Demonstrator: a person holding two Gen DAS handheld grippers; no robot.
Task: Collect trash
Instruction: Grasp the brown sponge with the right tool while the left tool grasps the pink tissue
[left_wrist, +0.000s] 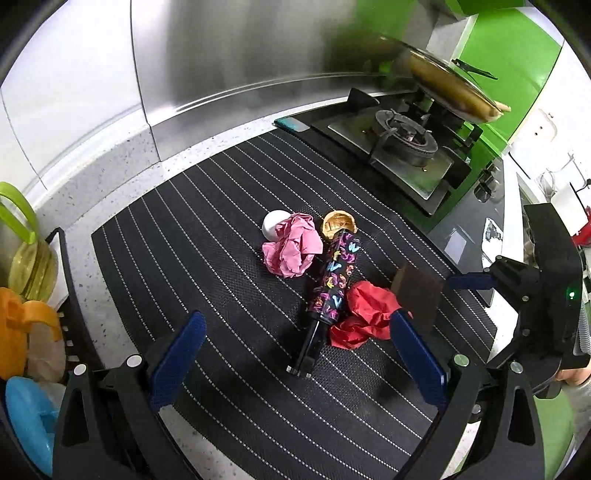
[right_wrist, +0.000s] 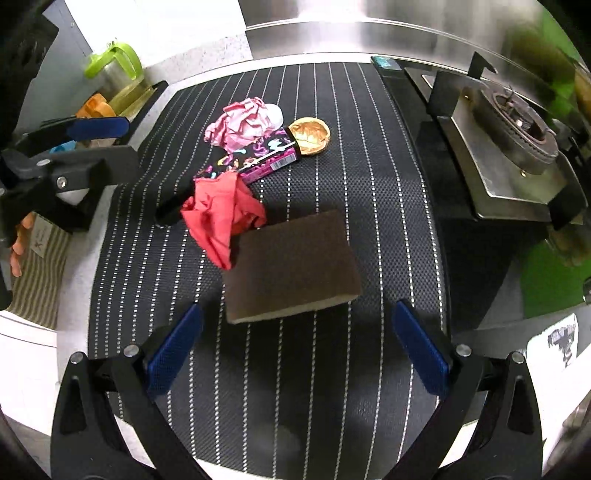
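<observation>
On a black striped mat (left_wrist: 207, 236) lie a crumpled pink paper (left_wrist: 291, 245), a crumpled red paper (left_wrist: 364, 314), a black box with colourful print (left_wrist: 334, 277), a gold foil cup (left_wrist: 339, 223), a white round object (left_wrist: 275, 223) and a brown sponge (right_wrist: 291, 264). My left gripper (left_wrist: 295, 350) is open, its fingers either side of the box's near end. My right gripper (right_wrist: 295, 343) is open just before the sponge. The red paper (right_wrist: 221, 218), pink paper (right_wrist: 243, 125), box (right_wrist: 255, 158) and foil cup (right_wrist: 310, 134) lie beyond it.
A gas stove (left_wrist: 406, 147) with a pan (left_wrist: 454, 88) stands at the mat's right. A rack with a green-handled jug (left_wrist: 26, 251) and coloured items (left_wrist: 22, 332) is at the left. A steel backsplash (left_wrist: 240, 55) runs behind.
</observation>
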